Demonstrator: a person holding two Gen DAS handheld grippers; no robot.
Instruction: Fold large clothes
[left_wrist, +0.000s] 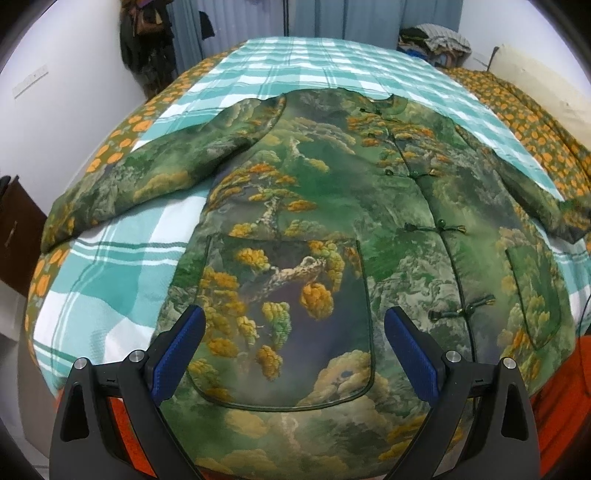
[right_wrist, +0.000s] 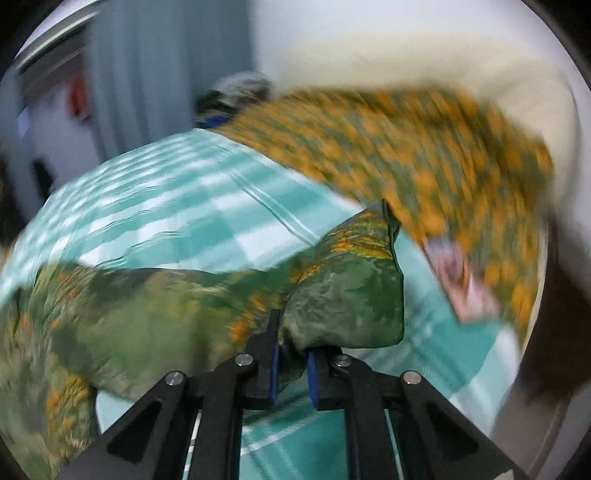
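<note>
A big green jacket (left_wrist: 332, 206) with orange trees and clouds on it lies flat on a bed. Under it is a blanket (left_wrist: 110, 273) with teal and white squares. Far on the left side, one sleeve (left_wrist: 147, 173) sticks out over the blanket toward the edge of the bed, where an orange flower cover (left_wrist: 122, 140) shows. A little more to the right, the left gripper (left_wrist: 293, 325) hangs over the bottom part of the jacket. Its two blue pads (left_wrist: 177, 350) stand wide apart and touch nothing. Between them you can see a big pocket (left_wrist: 288, 317). Next comes the row of knot buttons (left_wrist: 439, 225) running up the middle of the jacket. On the right side, the other sleeve (right_wrist: 347, 291) is bunched up and lifted off the blanket. The right gripper (right_wrist: 293, 363) pinches the end of that sleeve tight between its pads. The right wrist view is blurry.
</note>
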